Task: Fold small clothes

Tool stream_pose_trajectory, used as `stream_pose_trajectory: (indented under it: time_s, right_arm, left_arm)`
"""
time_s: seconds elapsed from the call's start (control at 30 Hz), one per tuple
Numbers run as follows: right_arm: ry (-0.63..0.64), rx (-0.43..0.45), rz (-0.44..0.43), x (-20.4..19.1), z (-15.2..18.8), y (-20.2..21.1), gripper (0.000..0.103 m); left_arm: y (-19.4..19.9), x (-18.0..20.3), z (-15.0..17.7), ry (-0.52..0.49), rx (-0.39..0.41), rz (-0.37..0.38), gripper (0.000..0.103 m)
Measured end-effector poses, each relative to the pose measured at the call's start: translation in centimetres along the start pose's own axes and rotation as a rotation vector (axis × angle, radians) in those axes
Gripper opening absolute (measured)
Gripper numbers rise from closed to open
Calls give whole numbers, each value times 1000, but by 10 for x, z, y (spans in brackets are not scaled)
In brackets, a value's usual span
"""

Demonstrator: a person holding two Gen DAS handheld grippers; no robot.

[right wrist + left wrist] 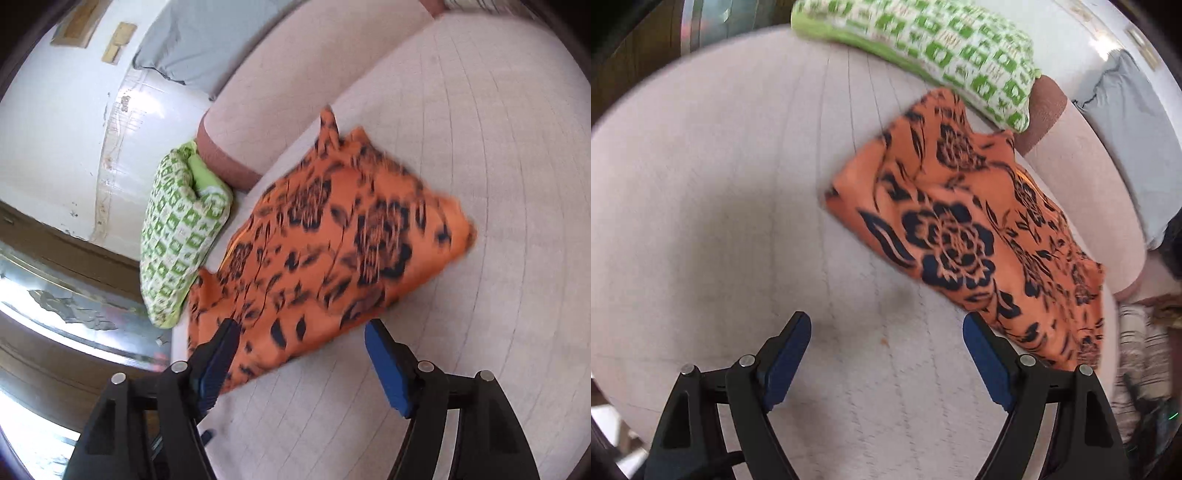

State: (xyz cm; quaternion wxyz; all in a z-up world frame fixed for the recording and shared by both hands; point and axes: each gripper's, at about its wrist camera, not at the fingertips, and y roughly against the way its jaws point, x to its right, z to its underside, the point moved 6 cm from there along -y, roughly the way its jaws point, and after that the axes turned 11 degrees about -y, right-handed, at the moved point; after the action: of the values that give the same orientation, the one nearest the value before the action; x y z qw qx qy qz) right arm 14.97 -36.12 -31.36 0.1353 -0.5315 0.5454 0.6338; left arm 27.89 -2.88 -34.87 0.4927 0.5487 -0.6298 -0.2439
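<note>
Both tools gape wide over the pale sofa seat, gripping nothing.

Blue pads of my left tool (886,332) stand far apart above bare quilted cushion (720,184), tilted steeply down, with the orange floral garment (960,229) lying just beyond its right finger, which overlaps the cloth's near hem in the view. My right tool (301,339) points at a shallower slant, spread wide too; its left pad (218,358) sits over the garment's (332,236) near edge, and I cannot tell whether it touches. That garment lies in a folded heap on the seat, its far corner just beside the green-and-white patterned pillow (923,48) at the sofa's backrest (295,74).
</note>
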Motion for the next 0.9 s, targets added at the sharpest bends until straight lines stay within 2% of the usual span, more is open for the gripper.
stream_pose_trajectory:
  time_s: [0.03, 0.17, 0.23, 0.33, 0.4, 0.53, 0.73, 0.9]
  right_arm:
    - [-14, -12, 5, 3, 4, -3, 74]
    - [-78, -48, 32, 15, 5, -25, 74]
    - [-137, -70, 33, 23, 1, -40, 74]
    - [-262, -128, 13, 35, 0, -65, 74]
    - [-299, -138, -7, 36, -1, -78, 75]
    - [-232, -111, 0, 24, -11, -91, 76]
    - [-242, -62, -66, 19, -40, -108, 76]
    - [-179, -7, -91, 10, -52, -118, 76]
  left_arm:
    - [-4, 1, -1, 10, -22, 16, 85]
    - [-9, -2, -16, 18, -5, 52, 86]
    - [-15, -8, -26, 59, -8, 79, 87]
    - [-18, -9, -36, 98, 13, 103, 91]
    - [-21, -10, -42, 95, 23, 105, 93]
    - [-31, -5, -58, 88, 66, 100, 94]
    - [-42, 9, -69, 90, 107, 151, 94]
    - [-48, 16, -74, 99, 147, 151, 94]
